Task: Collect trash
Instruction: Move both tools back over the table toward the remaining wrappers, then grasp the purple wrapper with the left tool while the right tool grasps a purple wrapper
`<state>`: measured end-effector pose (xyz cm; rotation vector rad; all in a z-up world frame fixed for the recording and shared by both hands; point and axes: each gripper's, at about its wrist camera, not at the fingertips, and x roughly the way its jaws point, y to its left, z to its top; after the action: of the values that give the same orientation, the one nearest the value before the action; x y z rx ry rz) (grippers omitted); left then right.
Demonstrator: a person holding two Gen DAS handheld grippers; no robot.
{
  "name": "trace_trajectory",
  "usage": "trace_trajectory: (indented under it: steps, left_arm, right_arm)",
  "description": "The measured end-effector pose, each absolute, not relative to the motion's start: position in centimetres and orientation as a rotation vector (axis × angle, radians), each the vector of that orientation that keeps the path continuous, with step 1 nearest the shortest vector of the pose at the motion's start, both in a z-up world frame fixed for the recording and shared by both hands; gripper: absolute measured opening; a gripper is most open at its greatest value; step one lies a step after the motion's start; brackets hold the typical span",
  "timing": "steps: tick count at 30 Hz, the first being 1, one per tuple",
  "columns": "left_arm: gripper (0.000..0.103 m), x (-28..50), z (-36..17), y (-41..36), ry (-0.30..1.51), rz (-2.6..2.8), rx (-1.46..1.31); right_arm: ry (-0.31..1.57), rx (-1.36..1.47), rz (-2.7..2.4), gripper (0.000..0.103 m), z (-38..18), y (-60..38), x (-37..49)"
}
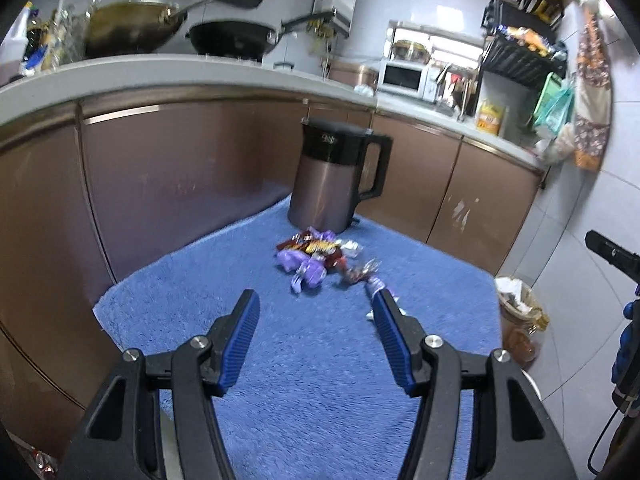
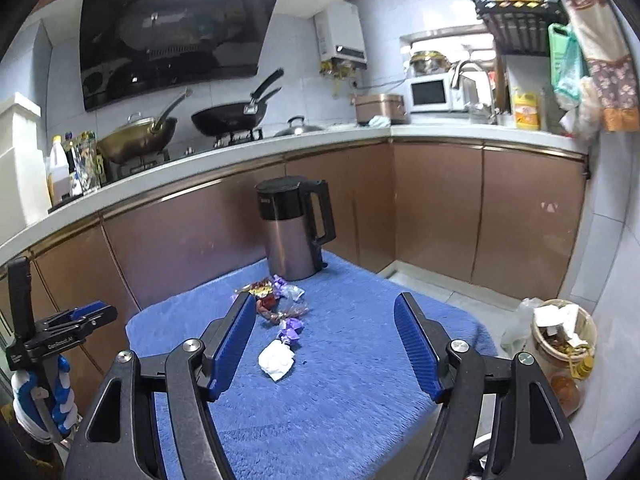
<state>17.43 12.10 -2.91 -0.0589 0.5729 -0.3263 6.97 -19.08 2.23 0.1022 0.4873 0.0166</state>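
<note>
From the left wrist camera, the left gripper [image 1: 314,300] hung over a blue towel [image 1: 320,360] with its blue-padded fingers [image 1: 240,340] spread apart and nothing between them. Ahead of the tips lay a small heap of candy wrappers [image 1: 316,258], purple, brown and silver, resting on the towel just in front of a kettle [image 1: 332,176] with a black lid and handle. One purple wrapper [image 1: 374,283] lay just beside the tip of the right-hand finger; the picture was blurred there, so contact could not be judged. Brown cabinet doors [image 1: 180,160] ran behind the towel under a pale worktop [image 1: 160,70] that carried two pans. At the right edge, low down on the floor, stood a trash bin [image 1: 520,320] with crumpled paper in it.

From the right wrist camera, the right gripper [image 2: 325,306] also stood with its fingers [image 2: 234,344] apart, gripping nothing. Between them, on the towel [image 2: 340,380], lay a crumpled white paper [image 2: 276,360], with a purple wrapper [image 2: 291,330] just beyond it and the remaining wrappers [image 2: 272,292] near the foot of the kettle [image 2: 296,224]. The left-hand finger partly covered that heap. The trash bin [image 2: 564,344] stood on the floor to the right, well apart from the wrappers. At the left edge a gloved hand [image 2: 40,396] held the other gripper's handle.
</note>
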Motion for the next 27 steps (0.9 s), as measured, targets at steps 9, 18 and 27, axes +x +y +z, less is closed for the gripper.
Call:
trace_trajectory:
  steps: [9, 18, 27]
  left_arm:
    - [0.057, 26.7, -8.0, 8.7, 0.714, -0.334, 0.006]
    - [0.057, 36.7, -13.2, 5.6, 0.801, -0.335, 0.016]
    - [0.058, 40.6, -16.7, 5.3, 0.827, -0.363, -0.066]
  right_arm:
    - [0.624, 0.103, 0.15, 0.071, -3.4, -16.4, 17.6]
    - [0.794, 0.011, 0.267, 0.071, -11.1, -13.3, 32.7]
    - [0.942, -0.037, 0.316, 0.061, -18.0, -11.8, 43.7]
